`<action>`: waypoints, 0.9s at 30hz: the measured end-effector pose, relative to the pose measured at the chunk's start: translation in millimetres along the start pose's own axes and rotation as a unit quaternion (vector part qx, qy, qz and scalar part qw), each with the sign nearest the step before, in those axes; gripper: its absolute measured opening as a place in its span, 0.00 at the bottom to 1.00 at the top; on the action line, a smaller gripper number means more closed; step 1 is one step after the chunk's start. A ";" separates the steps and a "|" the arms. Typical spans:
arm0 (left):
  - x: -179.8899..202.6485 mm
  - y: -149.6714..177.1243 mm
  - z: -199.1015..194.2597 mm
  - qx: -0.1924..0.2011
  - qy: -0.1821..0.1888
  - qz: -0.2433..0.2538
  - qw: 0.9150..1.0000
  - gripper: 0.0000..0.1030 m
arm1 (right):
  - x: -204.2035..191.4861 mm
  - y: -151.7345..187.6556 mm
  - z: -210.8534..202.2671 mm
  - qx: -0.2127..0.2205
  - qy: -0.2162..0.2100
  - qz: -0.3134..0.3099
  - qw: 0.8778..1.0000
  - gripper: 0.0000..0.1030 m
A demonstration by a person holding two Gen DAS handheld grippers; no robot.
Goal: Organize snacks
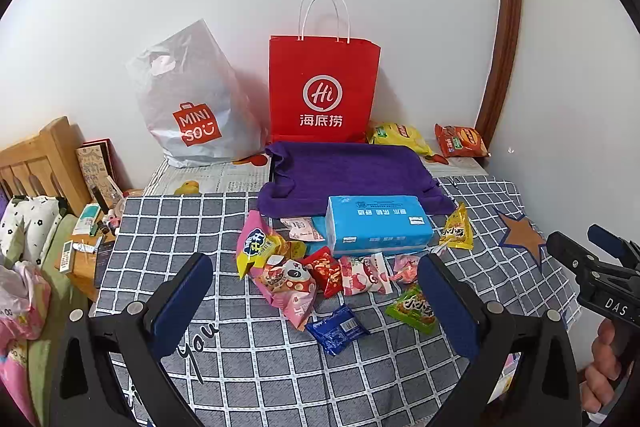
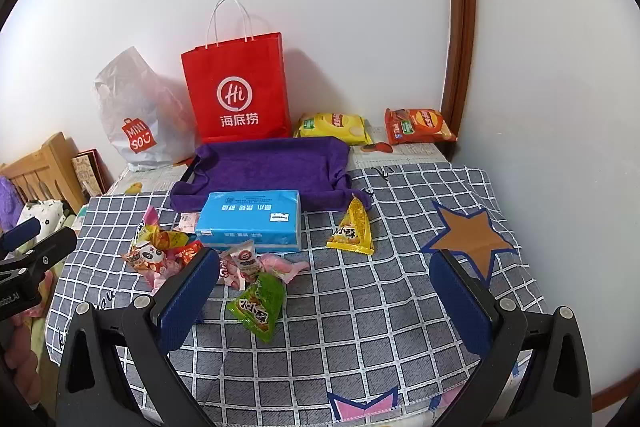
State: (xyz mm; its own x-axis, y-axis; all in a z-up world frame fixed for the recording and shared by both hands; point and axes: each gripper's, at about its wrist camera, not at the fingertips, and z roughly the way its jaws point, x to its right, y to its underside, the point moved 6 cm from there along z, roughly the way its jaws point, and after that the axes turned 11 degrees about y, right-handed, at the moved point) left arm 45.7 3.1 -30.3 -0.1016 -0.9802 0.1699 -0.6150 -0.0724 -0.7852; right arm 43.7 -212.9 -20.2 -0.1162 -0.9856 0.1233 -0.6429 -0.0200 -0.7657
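Several small snack packets [image 1: 320, 275] lie in a heap on the checked cloth [image 1: 168, 219], in front of a blue tissue pack [image 1: 376, 227]. Among them are a green packet [image 1: 412, 309], a blue packet [image 1: 336, 327] and a yellow triangular packet [image 1: 458, 229]. A purple cloth-lined tray [image 1: 348, 171] sits behind. My left gripper [image 1: 316, 301] is open and empty, hovering over the heap. My right gripper [image 2: 326, 297] is open and empty, with the green packet [image 2: 258, 301] near its left finger and the yellow triangular packet [image 2: 352, 229] ahead of it. The heap [image 2: 160, 251] lies to its left.
A red paper bag [image 1: 322, 87] and a grey Miniso bag [image 1: 192, 107] stand against the wall. A yellow chip bag [image 1: 400, 137] and an orange chip bag [image 1: 460, 141] lie at the back right. A wooden bedside shelf [image 1: 80, 259] with clutter is at the left.
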 end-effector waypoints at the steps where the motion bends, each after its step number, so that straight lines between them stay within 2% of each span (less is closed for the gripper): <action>1: -0.1 -0.3 0.1 -0.001 0.000 0.000 1.000 0.99 | -0.1 0.3 0.0 0.000 -0.001 0.000 1.000 1.00; 27: -1.3 -0.5 -3.2 0.004 -0.003 0.000 1.000 0.99 | -5.3 2.7 -5.7 0.007 -0.002 -0.004 1.000 1.00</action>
State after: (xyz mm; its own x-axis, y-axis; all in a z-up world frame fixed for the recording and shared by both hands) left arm 43.7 5.0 -28.2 -0.0964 -0.9812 0.1672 -0.6090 -0.0747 -0.7896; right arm 38.3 -206.8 -19.3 -0.1087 -0.9860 0.1263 -0.6338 -0.0292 -0.7730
